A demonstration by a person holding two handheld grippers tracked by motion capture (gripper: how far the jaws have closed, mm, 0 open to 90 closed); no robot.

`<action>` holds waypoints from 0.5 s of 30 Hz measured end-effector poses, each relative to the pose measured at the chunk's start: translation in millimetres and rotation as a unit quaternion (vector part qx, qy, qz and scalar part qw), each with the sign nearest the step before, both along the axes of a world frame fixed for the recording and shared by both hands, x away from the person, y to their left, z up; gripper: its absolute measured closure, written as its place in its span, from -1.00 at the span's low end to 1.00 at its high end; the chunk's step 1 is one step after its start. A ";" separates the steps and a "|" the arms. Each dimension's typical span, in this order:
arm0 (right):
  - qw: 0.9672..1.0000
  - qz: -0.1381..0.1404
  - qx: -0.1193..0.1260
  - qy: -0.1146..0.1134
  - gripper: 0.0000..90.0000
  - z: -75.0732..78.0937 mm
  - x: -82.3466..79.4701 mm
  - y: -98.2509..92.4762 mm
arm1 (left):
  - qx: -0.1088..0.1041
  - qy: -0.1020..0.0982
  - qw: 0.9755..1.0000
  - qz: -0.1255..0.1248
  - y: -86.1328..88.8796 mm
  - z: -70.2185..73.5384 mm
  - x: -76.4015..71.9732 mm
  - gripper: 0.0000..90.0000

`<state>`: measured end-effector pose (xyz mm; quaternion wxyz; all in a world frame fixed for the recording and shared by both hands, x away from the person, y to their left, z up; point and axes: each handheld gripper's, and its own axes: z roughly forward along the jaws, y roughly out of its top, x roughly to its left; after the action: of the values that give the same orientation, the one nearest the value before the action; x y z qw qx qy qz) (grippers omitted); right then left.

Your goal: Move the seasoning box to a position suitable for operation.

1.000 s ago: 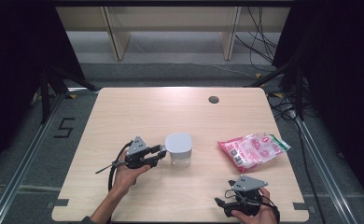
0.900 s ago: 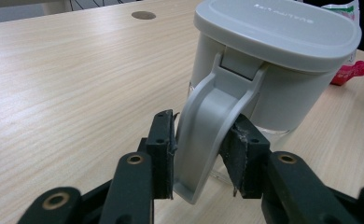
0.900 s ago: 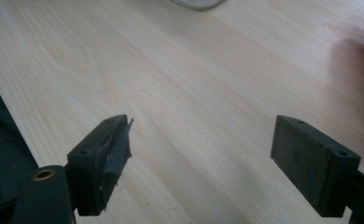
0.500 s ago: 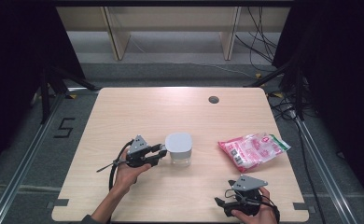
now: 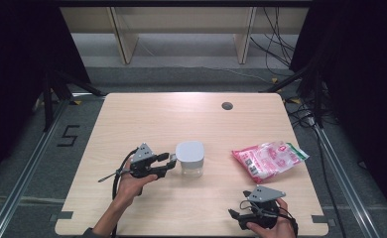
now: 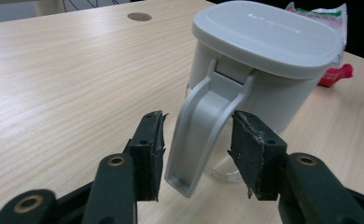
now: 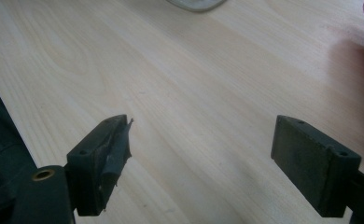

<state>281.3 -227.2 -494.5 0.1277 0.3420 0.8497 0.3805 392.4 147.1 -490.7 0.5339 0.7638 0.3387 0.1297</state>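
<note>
Step in hand: I judge I am about to grip the handle of the pale grey plastic jug with a flat rounded lid (image 5: pixel 190 157), which stands near the middle of the light wooden table (image 5: pixel 147 119).
My left gripper (image 6: pixel 196 156): jaws partly apart, one on each side of the jug's curved grey handle (image 6: pixel 199 128); neither pad seems to touch it, and nothing is held.
My right gripper (image 7: pixel 201 163): jaws wide apart over bare wood at the near right edge of the table, holding nothing.
Doing it well: I should close evenly so both pads meet the flat sides of the handle together, and bite higher up, nearer the hinge under the lid, since the free lower tip may flex or slip out.
Caution: the jug may be light; a one-sided push could slide or tip it before the grip is firm.
Count, jugs: one.
Count, lids: one, seated on the jug.
Count, bags: one pink and white plastic packet (image 5: pixel 268 158), lying flat to the right of the jug, well apart from it.
Count, grippers: two.
Count, table holes: one dark round grommet (image 5: pixel 226 105) near the far edge.
</note>
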 end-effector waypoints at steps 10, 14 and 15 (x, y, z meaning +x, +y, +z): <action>1.000 0.011 0.000 0.003 -0.55 0.4 2.1 0.1 | 0.010 0.001 1.000 -0.008 4.5 14.5 -10.0 -0.05; 1.000 0.006 -0.002 0.000 -0.55 0.6 1.7 0.0 | 0.014 -0.004 1.000 -0.008 6.4 25.5 -16.3 -0.12; 1.000 0.006 -0.001 0.000 -0.55 0.5 1.7 0.1 | 0.016 -0.007 1.000 -0.005 6.6 28.7 -18.0 -0.14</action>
<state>283.0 -227.2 -493.9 0.1261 0.3371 0.8520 0.3801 374.4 153.6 -462.0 0.5246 0.7729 0.3290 0.1384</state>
